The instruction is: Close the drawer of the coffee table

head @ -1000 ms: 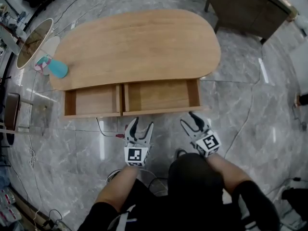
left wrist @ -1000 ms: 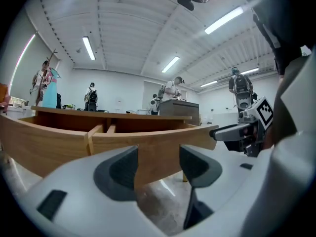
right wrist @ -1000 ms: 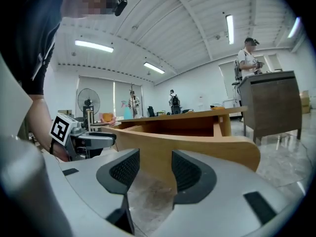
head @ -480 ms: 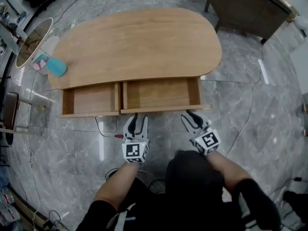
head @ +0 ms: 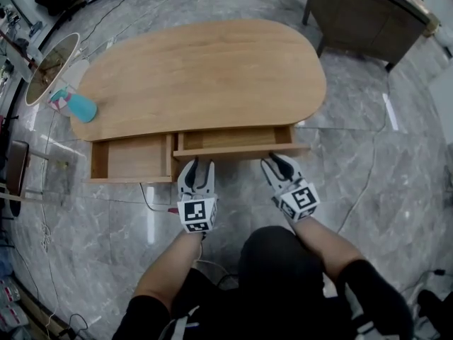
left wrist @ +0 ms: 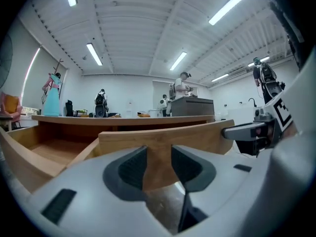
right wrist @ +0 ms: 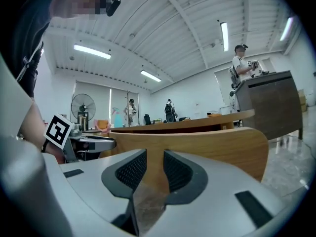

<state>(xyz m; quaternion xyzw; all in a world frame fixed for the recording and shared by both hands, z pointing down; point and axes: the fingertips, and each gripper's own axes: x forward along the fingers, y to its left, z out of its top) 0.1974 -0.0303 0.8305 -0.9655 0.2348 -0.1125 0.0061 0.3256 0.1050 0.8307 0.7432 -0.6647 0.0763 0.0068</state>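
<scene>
- The left tool (head: 199, 163) and the right tool (head: 276, 160) were held just off the near edge of the bench (head: 205, 69). Both were pointed almost level at the same wooden front and set well apart along it.
- The jaws of each tool had just been closing and were left with a narrow gap. Nothing was pinched, and only the wooden front was seen across the gap in each gripper view. The tips were judged to be touching the front or just short of it.
- The right-hand drawer (head: 233, 149) was found partly pushed in under the near edge, with its front still standing proud of that edge. No contents could be seen in it.
- The left-hand drawer (head: 131, 158), just beside it, was pulled fully out and was seen to be empty.
- The right-hand drawer was judged to be a stiff, sturdy wooden box, fairly light while empty, and not fragile.
- No handle was seen, so nothing needed to be gripped. A flat push on the front panel was judged best, with one tool towards each end so that the box would not be skewed and jammed.
- The smooth wood was judged slippery, so the push would have to be kept square.
- A teal spray bottle (head: 76, 107) was seen on the bench top at its left end.
- A dark cabinet (head: 368, 13) was seen on the floor beyond the far right corner.
</scene>
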